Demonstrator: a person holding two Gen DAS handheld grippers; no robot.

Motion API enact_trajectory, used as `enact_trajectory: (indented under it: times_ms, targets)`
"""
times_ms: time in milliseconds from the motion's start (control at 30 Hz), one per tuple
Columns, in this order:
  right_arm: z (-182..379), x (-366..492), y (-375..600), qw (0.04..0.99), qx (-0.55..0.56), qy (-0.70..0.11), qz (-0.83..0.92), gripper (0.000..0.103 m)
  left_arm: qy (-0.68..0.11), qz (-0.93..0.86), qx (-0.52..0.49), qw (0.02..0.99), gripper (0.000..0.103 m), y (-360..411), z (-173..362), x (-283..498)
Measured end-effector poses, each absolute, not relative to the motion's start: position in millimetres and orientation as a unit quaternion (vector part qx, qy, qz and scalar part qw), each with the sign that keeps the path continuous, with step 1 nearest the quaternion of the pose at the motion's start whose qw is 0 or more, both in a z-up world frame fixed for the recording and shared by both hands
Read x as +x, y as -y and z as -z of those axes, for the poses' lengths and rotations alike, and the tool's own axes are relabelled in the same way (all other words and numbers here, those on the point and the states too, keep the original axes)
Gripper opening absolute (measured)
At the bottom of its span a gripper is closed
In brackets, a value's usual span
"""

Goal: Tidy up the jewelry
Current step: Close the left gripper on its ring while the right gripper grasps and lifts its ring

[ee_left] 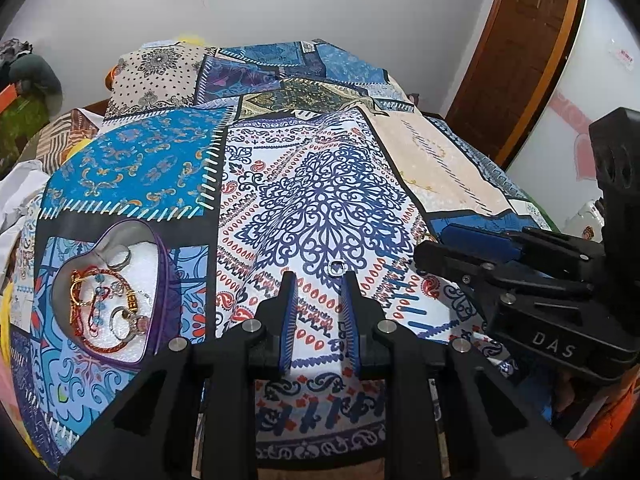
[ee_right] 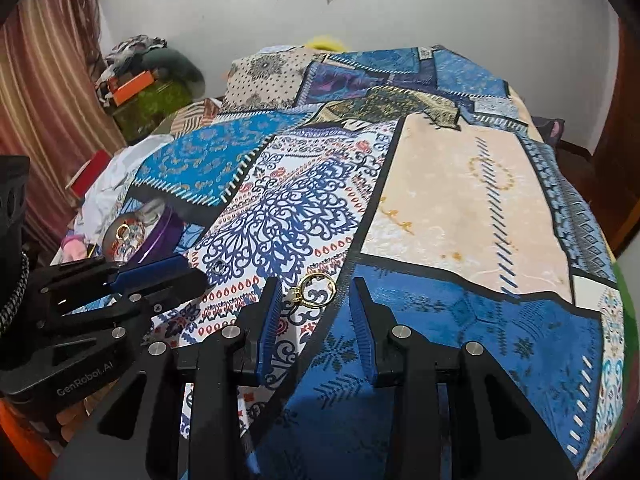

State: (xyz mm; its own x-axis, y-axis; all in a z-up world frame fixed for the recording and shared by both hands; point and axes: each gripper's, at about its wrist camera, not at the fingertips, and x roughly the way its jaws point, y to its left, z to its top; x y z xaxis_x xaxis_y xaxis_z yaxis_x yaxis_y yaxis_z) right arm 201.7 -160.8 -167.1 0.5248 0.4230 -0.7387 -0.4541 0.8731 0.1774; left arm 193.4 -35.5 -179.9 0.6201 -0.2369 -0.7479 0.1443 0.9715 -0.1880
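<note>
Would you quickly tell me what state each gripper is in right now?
Left gripper: open, holding nothing; a small silver ring lies just ahead.
Right gripper: open, empty; a gold ring lies between its fingertips.

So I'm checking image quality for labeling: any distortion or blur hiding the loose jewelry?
Left wrist view: heavy fisheye bending; the small silver ring is soft but visible. Right wrist view: same bending, dark corners; the gold ring is sharp between the open tongs.

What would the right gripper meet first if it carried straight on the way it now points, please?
Most likely the gold ring lying on the patterned bedspread, just ahead of the open right gripper; depth is hard to judge.
</note>
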Motion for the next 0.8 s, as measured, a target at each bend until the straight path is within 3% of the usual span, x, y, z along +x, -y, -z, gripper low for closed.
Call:
enact_trajectory:
  times_ms: [200,267,400,467,567,800]
  targets:
    - [171,199,158,0.875,-0.028,-0.411,-0.253,0.031,-0.416,0.109,-0.051,0.901,0.021,43,183,198]
    - [172,199,159,0.875,-0.027,-0.410,-0.254,0.024,-0.414,0.106,-0.046,0.903,0.021,46,184,199]
    - [171,201,160,0.876,-0.021,-0.408,-0.257,0.024,-0.409,0.102,-0.042,0.906,0.021,49,185,199]
    - [171,201,161,0.877,-0.016,-0.405,-0.258,0.024,-0.403,0.093,-0.038,0.910,0.019,52,186,198]
    - [170,201,162,0.878,-0.009,-0.404,-0.256,0.024,-0.401,0.090,-0.034,0.911,0.007,54,185,197]
    - [162,196,167,0.884,-0.006,-0.399,-0.243,0.024,-0.401,0.095,-0.031,0.911,0.007,56,179,189]
